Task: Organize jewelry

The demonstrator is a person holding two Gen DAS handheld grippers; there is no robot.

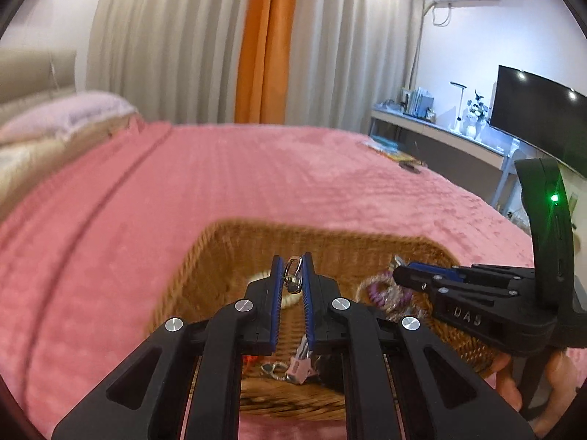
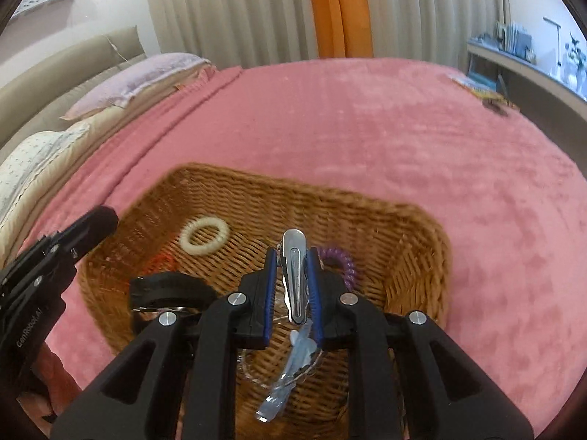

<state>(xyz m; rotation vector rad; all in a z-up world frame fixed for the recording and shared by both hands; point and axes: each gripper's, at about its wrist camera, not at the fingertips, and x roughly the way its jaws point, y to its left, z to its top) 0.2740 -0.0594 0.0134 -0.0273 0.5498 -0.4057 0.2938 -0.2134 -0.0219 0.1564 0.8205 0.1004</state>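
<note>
The wicker basket (image 2: 396, 242) sits on the pink bed cover (image 2: 367, 128) and both grippers hang over it; the left gripper (image 1: 292, 275) is clenched on a small silver swivel clasp (image 1: 292, 273), whose long axis runs along the fingers, its oval loop pointing away from the camera toward the basket's far wall; below the clasp a strand trails back between the fingers to a pale pink tag (image 1: 300, 365) above the basket's near floor; the right gripper (image 2: 291, 267) is grasping a chrome hair clip (image 2: 294, 275), its long axis also in line with the fingers, the rounded end jutting past the fingertips toward the basket's far wall and a clear pale blue piece (image 2: 290, 374) hanging from its near end over the basket floor; inside the basket a cream ring (image 2: 204, 236) lies near the far left wall, a purple coil band (image 2: 343, 260) lies just right of the clip, and a black band (image 2: 168, 288) rests at the left side; an orange item beside the cream ring is too blurred to name.
</note>
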